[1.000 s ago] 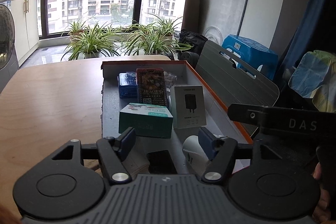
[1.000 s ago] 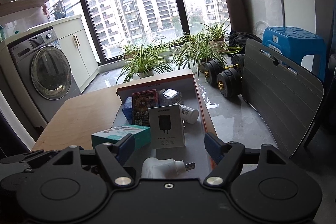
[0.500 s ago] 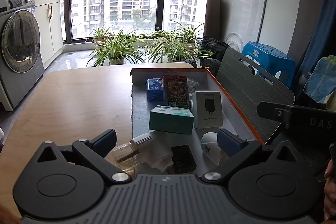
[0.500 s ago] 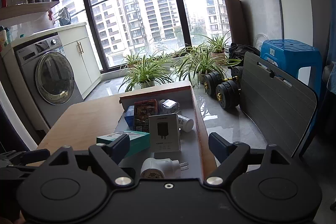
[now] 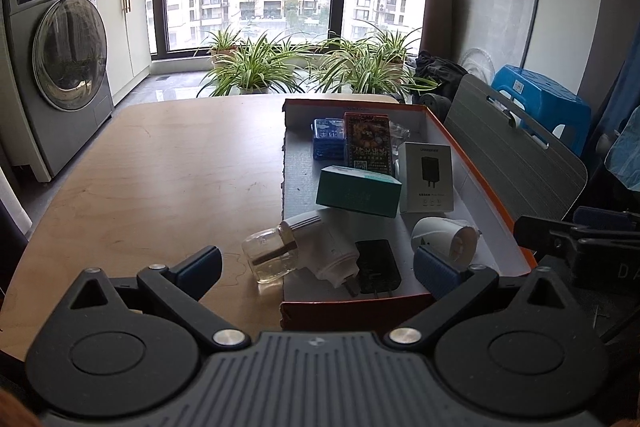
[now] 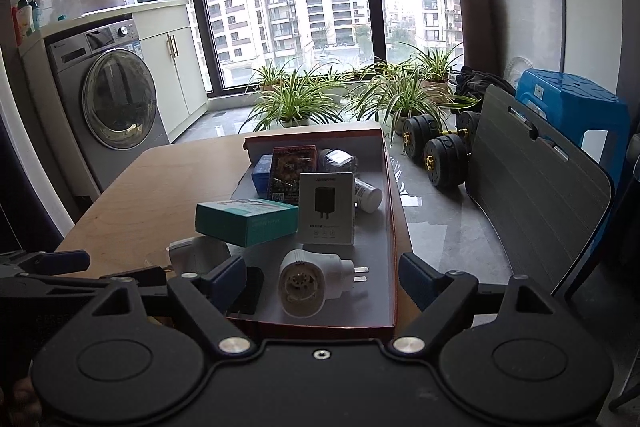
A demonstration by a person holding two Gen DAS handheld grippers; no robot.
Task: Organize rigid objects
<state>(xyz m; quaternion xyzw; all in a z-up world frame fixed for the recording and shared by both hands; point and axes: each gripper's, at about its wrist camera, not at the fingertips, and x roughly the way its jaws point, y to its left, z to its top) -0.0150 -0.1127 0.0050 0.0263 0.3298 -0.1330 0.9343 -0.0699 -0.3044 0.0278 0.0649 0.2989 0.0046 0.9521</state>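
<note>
A shallow red box [image 5: 476, 163] with a grey floor sits on the wooden table [image 5: 168, 167]. It holds a teal carton [image 5: 358, 191], a white charger box [image 5: 426, 177], a dark card pack [image 5: 367, 143], a blue pack [image 5: 328, 139], a black charger [image 5: 378, 265] and a white round adapter [image 6: 306, 283]. A white plug-in unit with a glass bottle [image 5: 296, 249] lies across the box's left rim. My left gripper [image 5: 316, 267] stands open just short of it, touching nothing. My right gripper [image 6: 322, 277] is opening, with the adapter lying free between its fingers.
A grey folding board [image 6: 536, 195] leans beside the table on the right, with black dumbbells [image 6: 436, 151] and a blue stool [image 6: 572, 107] behind it. Potted plants [image 5: 256, 71] line the window. A washing machine [image 5: 60, 67] stands at the left.
Both pairs of jaws have spread wider and both grippers have drawn back from the box. The plug-in unit with the bottle now lies loose in front of the left gripper.
</note>
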